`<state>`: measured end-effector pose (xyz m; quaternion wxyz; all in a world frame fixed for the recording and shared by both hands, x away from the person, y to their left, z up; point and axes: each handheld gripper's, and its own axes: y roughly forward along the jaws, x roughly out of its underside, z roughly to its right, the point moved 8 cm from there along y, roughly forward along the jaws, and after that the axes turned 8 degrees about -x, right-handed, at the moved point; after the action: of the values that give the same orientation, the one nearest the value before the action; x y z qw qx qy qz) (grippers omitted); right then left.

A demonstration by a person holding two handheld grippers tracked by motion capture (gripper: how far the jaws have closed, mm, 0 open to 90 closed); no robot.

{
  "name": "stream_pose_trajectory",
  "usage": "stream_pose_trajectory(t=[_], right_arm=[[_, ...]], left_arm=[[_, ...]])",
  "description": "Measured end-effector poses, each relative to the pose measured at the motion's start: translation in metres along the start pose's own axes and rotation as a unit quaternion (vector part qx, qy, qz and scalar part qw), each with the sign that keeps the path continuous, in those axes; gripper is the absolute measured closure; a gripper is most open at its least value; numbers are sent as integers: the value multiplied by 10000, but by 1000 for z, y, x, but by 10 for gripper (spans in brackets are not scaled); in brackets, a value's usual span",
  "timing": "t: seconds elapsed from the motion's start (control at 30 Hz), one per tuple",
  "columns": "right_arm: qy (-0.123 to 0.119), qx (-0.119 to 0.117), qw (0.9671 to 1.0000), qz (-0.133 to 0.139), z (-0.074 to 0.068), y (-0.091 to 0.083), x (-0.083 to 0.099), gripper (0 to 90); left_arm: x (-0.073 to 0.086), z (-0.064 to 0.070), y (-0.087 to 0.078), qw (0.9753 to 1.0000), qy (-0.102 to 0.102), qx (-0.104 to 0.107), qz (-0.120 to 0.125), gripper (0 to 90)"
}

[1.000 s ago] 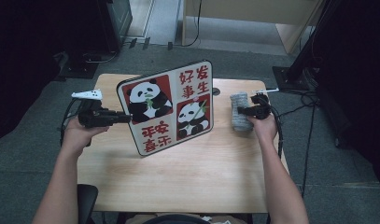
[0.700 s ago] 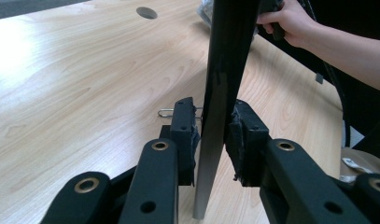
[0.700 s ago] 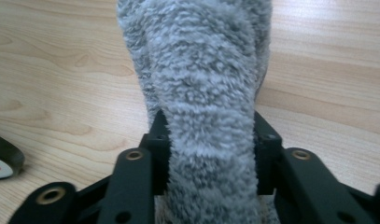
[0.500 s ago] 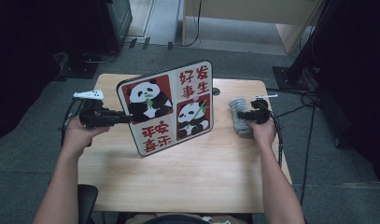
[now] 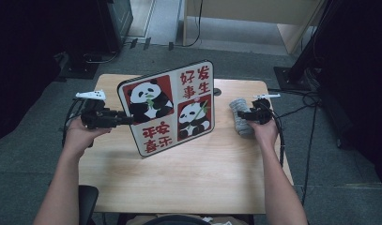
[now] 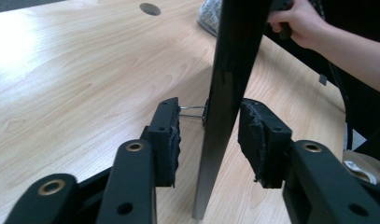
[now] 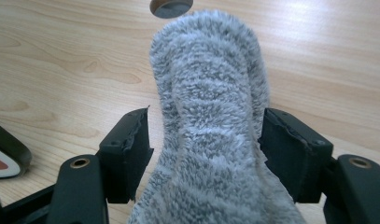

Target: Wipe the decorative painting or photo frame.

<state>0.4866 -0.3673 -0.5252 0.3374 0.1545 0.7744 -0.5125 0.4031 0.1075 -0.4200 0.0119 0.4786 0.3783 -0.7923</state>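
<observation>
- Wooden table (image 5: pixel 179 178) seen from the high view: a panda board (image 5: pixel 167 107) stands tilted on its lower edge near the middle, its picture side with red panels and red characters facing the person. The left gripper (image 5: pixel 125 120) reaches the board's left edge, with the left hand (image 5: pixel 80 133) behind it. Toward the right edge of the table lies a grey cloth (image 5: pixel 239 117), rolled or folded, and the right gripper (image 5: pixel 242 115) sits at it, held by the right hand (image 5: pixel 264 131). A small round hole (image 5: pixel 217 92) in the tabletop shows just behind the board.
- Left gripper view: the board (image 6: pixel 227 93) appears edge-on as a thin dark slab standing between the two jaws. The jaws are narrowly apart, with a gap on the left side; on the right side I cannot tell whether the pad touches. A thin wire fitting (image 6: pixel 192 110) sticks out from the board's back. Farther off, the right hand (image 6: pixel 297 21) and a bit of the cloth (image 6: pixel 208 16) can be seen.
- Right gripper view: the fluffy grey cloth (image 7: pixel 211 140) runs up between the jaws, which are set wide. The right pad presses against the cloth's side; the left pad stands just beside it. A corner of the board (image 7: pixel 5 154) shows at the left edge, and the hole (image 7: pixel 171 5) at the top.
</observation>
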Motion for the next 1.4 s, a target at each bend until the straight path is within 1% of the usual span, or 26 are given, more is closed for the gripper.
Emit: stream_pose_trajectory(t=[0.13, 0.27, 0.3, 0.37, 0.4, 0.5, 0.53, 0.6, 0.73, 0.87, 0.97, 1.07, 1.1, 1.13, 1.2, 1.3, 1.4], right_arm=[[-32, -6, 9999, 107, -2, -9, -3, 334], [-156, 22, 9998, 123, -4, -15, -5, 334], [-155, 29, 9998, 126, -5, -17, -5, 334], [-136, -28, 9997, 188, -7, -21, -7, 335], [-118, -62, 9997, 194, -8, -22, -7, 337], [-163, -103, 9996, 204, -11, -27, -8, 337], [-196, -59, 9996, 186, -11, -29, -8, 337], [-257, -46, 9995, 199, -13, -33, -7, 342], [-262, -154, 9993, 238, -18, -38, -6, 343], [-180, -428, 9983, 344, -26, -42, -6, 345], [-235, -436, 9983, 299, -30, -43, -3, 347], [-283, -448, 9983, 245, -33, -44, -1, 348], [-264, -503, 9981, 234, -35, -45, 0, 348], [-261, -582, 9976, 270, -38, -46, 0, 348], [-275, -665, 9969, 323, -43, -48, 0, 349], [-368, -682, 9966, 293, -49, -49, 4, 349], [-445, -689, 9965, 144, -55, -50, 10, 355]], left_arm=[[0, -1, 2, 10000, 42, -67, -15, 558], [0, -2, 3, 9999, 49, -103, 23, 548], [0, -2, 3, 9999, 46, -117, 22, 548], [0, -3, 2, 9998, 56, -165, 80, 542], [0, -4, 2, 9998, 52, -167, 100, 540], [1, -4, 3, 9998, 45, -146, 121, 531], [1, -4, 3, 9998, 61, -161, 115, 528], [1, -5, 4, 9997, 92, -185, 113, 526], [1, -5, 4, 9997, 89, -206, 135, 510], [2, -6, 5, 9997, 58, -221, 129, 504], [2, -7, 7, 9995, 108, -280, 124, 497], [3, -9, 7, 9994, 91, -308, 131, 498], [3, -10, 8, 9994, 75, -308, 132, 499], [3, -10, 8, 9994, 75, -308, 132, 499], [4, -12, 8, 9994, 51, -333, 112, 498], [6, -15, 9, 9992, -1, -388, 91, 496], [7, -18, 10, 9992, -58, -393, 89, 499]])
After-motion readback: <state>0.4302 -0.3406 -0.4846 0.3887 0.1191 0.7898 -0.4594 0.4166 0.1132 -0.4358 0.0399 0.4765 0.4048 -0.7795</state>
